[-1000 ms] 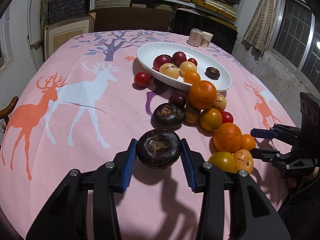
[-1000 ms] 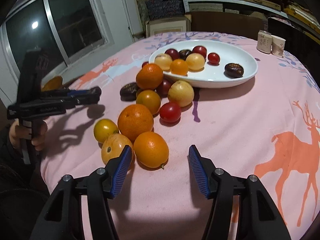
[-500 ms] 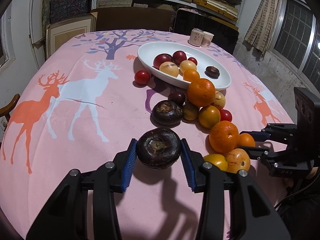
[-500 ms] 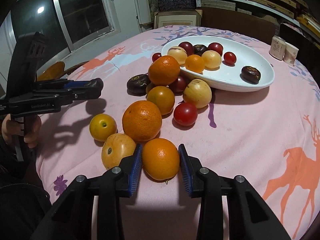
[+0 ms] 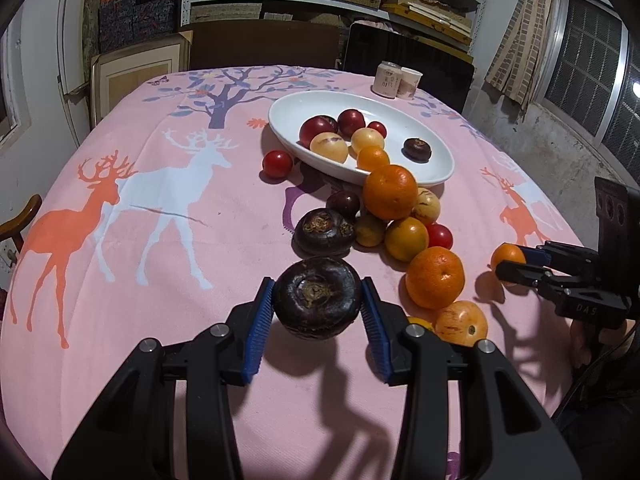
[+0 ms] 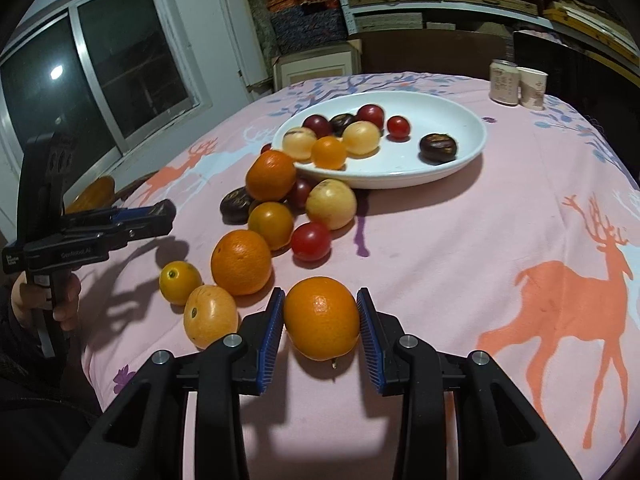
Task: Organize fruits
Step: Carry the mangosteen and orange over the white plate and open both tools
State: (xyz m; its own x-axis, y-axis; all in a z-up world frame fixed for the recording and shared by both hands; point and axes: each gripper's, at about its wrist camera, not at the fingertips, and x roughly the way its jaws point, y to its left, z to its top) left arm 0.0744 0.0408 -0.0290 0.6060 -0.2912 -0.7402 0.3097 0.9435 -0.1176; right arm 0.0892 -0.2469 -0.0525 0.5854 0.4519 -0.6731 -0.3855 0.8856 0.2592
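My left gripper [image 5: 318, 304] is shut on a dark purple round fruit [image 5: 318, 302] held just above the pink tablecloth. My right gripper [image 6: 321, 318] is shut on a small orange [image 6: 321, 318], lifted off the cloth; it also shows in the left wrist view [image 5: 507, 255]. A white oval plate [image 5: 436, 148] holds several red, yellow, orange and dark fruits. A line of loose fruits runs from the plate toward me: large oranges [image 5: 390, 191], a second dark fruit [image 5: 325, 231], tomatoes [image 6: 311, 241] and yellow fruits [image 6: 210, 315].
Two paper cups [image 5: 396, 80] stand at the table's far edge behind the plate. A lone red tomato [image 5: 277, 163] lies left of the plate. Dark chairs and shelves stand beyond the table. A wooden chair [image 5: 18, 220] is at the left edge.
My right gripper closed on the small orange and lifted it away from the fruit pile. My left gripper kept holding the dark fruit, nearly still.
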